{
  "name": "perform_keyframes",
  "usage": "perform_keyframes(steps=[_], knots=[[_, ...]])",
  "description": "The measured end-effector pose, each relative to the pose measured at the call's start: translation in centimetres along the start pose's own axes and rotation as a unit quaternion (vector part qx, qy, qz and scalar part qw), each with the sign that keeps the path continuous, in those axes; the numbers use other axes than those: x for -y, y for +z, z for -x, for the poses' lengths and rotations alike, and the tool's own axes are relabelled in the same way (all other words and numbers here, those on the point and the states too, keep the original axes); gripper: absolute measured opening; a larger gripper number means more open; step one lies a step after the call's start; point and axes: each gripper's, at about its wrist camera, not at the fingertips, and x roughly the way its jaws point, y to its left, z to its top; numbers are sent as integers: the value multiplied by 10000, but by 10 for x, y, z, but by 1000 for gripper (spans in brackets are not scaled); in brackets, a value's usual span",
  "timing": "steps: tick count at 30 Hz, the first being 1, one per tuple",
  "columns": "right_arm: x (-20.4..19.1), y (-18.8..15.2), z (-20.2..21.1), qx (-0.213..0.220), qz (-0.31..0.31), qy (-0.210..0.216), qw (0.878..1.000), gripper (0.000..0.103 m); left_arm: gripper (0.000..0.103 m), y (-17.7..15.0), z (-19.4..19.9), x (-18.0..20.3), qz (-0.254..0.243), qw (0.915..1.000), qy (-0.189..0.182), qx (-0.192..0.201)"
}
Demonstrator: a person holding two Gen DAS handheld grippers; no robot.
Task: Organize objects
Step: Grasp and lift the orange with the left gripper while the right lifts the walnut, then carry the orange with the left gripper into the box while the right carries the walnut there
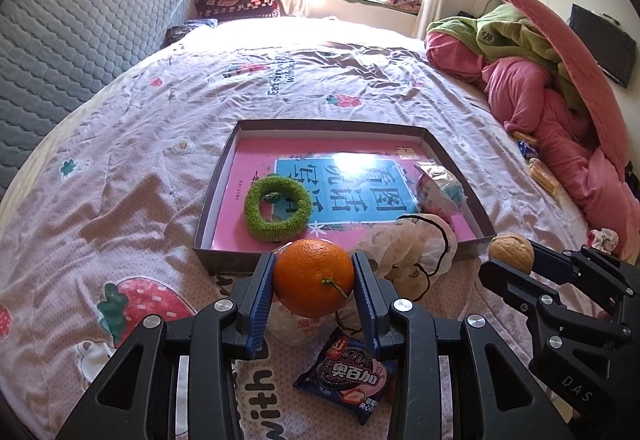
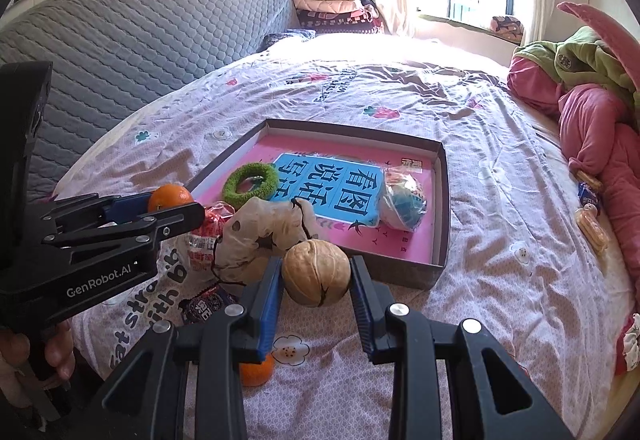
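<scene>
**Bed stock, ref. tray**

- L gripper [image 1: 314, 282]: pads clamped on orange [image 1: 313, 277], just short of tray [image 1: 224, 260] near wall.
- R gripper [image 2: 316, 280]: clamped on walnut [image 2: 316, 269], same near side.
- In tray: green ring [image 1: 277, 213], wrapped ball [image 1: 440, 188].

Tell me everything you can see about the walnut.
The walnut is a whole nut in its shell, pale tan, wrinkled, with a dark crack along its lower seam. It is held off the bedspread, pinched on both sides by the blue ribbed pads of the right hand-held gripper. It hangs just short of the near wall of the shallow box, beside a crumpled spotted bag.
</scene>
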Motion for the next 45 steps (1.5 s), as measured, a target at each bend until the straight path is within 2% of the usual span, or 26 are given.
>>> perform_keyframes(steps=[9, 12, 24, 27, 36, 45], knots=[[7, 18, 0, 302, -53, -209, 9993, 33, 39, 19, -1, -9, 26, 9997, 67, 252], [8, 23, -2, 350, 38, -415, 9985, 33, 39, 27, -2, -17, 98, 9994, 81, 335], [27, 39, -11, 563, -58, -757, 9955, 33, 39, 50, -27, -48, 332, 9985, 297, 334], [30, 39, -17, 564, -52, -787, 9953, 33, 39, 50, -40, -56, 390, 9982, 389, 238], [34, 34, -33, 348, -65, -782, 9963, 33, 39, 36, -87, -64, 490, 9966, 483, -461], [32, 32, -41, 244, -60, -740, 9969, 33, 39, 32, -92, -62, 386, 9963, 522, -558]])
